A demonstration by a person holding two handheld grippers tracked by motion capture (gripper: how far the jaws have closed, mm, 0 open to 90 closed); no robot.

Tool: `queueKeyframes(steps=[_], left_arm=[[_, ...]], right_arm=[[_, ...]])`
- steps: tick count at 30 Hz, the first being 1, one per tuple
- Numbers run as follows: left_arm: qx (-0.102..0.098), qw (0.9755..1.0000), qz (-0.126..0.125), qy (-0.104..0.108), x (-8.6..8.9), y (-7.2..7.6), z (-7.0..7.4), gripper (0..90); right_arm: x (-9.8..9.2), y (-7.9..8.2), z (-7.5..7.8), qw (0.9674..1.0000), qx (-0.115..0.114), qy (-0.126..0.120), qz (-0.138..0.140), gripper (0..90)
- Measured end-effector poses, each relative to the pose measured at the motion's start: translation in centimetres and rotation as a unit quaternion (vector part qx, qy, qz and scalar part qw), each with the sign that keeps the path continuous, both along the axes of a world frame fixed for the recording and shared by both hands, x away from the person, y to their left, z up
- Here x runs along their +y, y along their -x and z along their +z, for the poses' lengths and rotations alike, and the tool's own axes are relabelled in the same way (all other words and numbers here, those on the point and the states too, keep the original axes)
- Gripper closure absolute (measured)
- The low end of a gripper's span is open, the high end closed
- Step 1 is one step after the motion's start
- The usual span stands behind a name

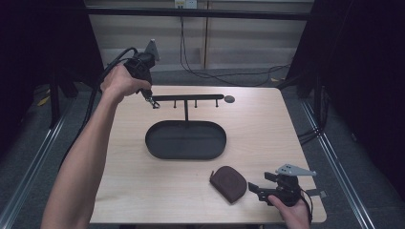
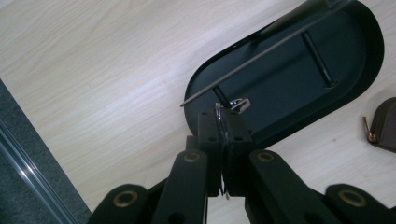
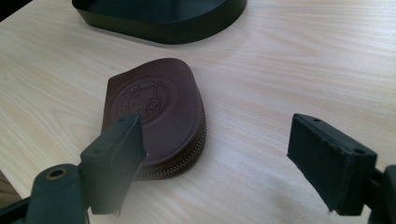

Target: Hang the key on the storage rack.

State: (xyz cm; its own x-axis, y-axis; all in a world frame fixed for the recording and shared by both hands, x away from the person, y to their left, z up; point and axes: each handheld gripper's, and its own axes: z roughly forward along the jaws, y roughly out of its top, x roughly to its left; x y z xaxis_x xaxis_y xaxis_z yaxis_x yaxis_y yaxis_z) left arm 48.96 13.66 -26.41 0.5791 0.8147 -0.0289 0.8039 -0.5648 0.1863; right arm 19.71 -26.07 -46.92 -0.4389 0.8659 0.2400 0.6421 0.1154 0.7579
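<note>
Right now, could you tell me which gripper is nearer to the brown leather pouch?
Right. The right gripper sits just beside the pouch at the table's near edge, jaws open toward it. The left gripper is far across the table, at the end of the hook stand.

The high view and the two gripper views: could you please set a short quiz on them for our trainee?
1. True or false: the right hand-held gripper is shut on the brown pouch.
2. What is between the jaws of the left hand-held gripper? A) a small metal ring with a clasp; B) the pouch; C) nothing.
3. In the high view, at which end of the black stand's bar is the left hand-held gripper?

Key
1. False: its jaws stand open and the pouch lies free beside one of them.
2. A.
3. The left end.
</note>
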Motion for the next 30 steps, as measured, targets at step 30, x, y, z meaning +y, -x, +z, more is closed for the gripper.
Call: queueKeyframes(steps=[30], left_arm=[[0.0, 0.9995, -0.003, 0.032, 2.7, 2.1, -0.1, 67.5]], right_arm=[[0.0, -0.2, -0.1, 1.0, 0.004, 0.002, -0.003, 18.1]])
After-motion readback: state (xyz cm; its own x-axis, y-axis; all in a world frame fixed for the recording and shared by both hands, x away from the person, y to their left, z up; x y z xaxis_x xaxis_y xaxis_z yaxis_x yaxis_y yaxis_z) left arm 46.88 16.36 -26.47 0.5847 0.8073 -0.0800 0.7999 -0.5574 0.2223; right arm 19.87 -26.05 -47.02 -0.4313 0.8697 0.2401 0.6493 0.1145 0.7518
